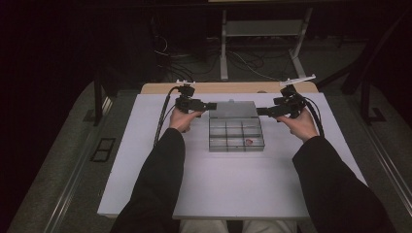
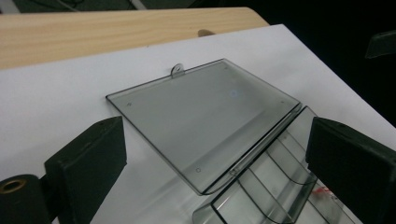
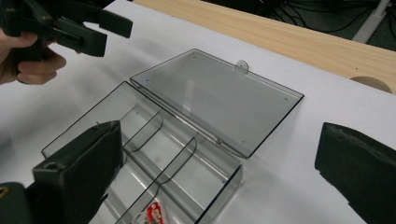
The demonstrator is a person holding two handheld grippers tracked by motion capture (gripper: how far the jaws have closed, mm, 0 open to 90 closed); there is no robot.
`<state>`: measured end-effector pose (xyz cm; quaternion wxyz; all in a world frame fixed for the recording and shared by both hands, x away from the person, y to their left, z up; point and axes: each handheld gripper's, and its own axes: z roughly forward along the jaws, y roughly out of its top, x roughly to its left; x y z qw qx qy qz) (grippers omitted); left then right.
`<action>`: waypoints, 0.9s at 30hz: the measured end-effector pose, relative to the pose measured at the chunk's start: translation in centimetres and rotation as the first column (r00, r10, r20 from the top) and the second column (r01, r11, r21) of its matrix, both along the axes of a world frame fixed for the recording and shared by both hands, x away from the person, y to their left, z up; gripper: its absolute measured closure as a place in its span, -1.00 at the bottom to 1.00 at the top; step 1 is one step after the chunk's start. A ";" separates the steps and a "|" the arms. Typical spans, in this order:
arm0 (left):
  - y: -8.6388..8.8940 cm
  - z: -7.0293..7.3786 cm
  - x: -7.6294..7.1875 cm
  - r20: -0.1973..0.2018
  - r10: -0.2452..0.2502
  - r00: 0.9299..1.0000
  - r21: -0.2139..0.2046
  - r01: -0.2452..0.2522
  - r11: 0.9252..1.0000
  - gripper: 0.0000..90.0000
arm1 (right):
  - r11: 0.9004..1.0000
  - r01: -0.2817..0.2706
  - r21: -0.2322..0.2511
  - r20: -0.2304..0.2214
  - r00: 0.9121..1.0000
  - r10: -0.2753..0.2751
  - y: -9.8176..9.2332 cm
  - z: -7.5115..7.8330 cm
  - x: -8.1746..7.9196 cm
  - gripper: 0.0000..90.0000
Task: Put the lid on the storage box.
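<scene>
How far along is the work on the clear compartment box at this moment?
Done: the box's lid lies flat open on the white table, and one small red-and-white item sits in a compartment. In hand: the left gripper and right gripper flank the box, jaws open, holding nothing. Left, probably: closing the lid.
</scene>
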<state>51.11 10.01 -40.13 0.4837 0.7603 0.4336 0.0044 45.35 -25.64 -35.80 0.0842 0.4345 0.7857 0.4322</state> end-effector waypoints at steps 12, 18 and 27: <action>-0.4 -2.1 0.8 -0.078 0.015 0.997 -0.020 -0.017 1.000 -0.71 | 0.999 0.043 0.021 -0.006 0.999 -0.043 0.0 -0.9 1.2 -0.99; -0.6 -3.0 1.2 -0.118 0.027 0.993 -0.025 -0.031 0.999 -0.67 | 0.999 0.046 0.019 0.002 0.999 -0.046 0.2 -1.0 1.5 -0.99; -0.7 -4.4 1.7 -0.157 0.039 0.987 -0.047 -0.047 0.998 -0.43 | 0.999 0.045 0.016 0.012 0.999 -0.045 0.9 -0.9 2.2 -0.99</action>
